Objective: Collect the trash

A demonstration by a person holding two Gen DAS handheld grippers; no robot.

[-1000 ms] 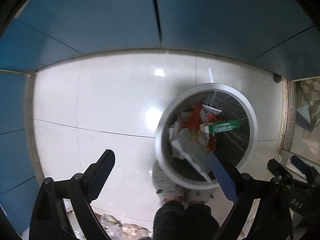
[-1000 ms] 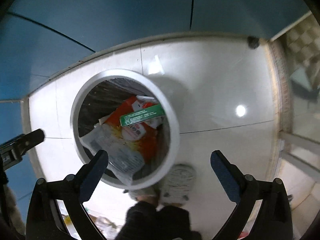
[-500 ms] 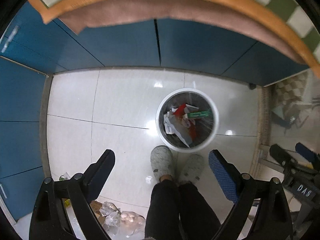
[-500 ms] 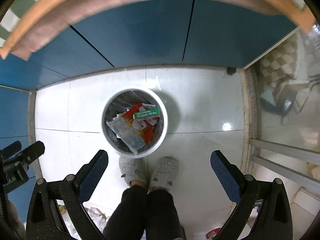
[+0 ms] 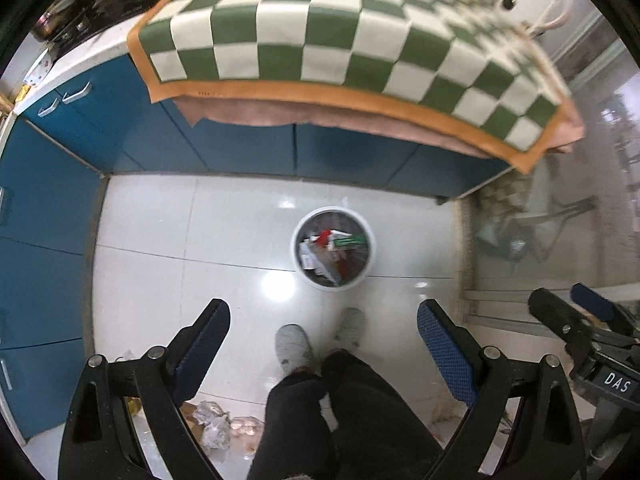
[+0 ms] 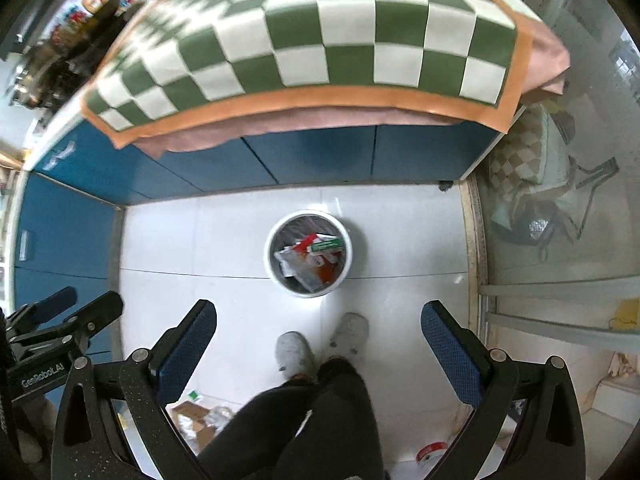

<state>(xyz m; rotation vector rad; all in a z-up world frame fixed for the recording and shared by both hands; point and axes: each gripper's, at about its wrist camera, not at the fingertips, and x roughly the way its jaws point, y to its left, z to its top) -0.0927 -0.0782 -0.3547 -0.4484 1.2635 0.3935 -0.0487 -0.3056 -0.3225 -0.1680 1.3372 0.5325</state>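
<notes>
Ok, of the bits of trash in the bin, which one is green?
The long green box lying across the top of the pile in the white bin, on its far side. The wrappers beside it are red, orange and white.

The floor (image 5: 168, 248) was glossy white tile (lamp glare showed on it). The bin (image 5: 334, 285) looked like smooth white plastic, lined with shiny film. A matt woven checked cloth (image 5: 320, 32) covered the counter (image 5: 104, 46).
</notes>
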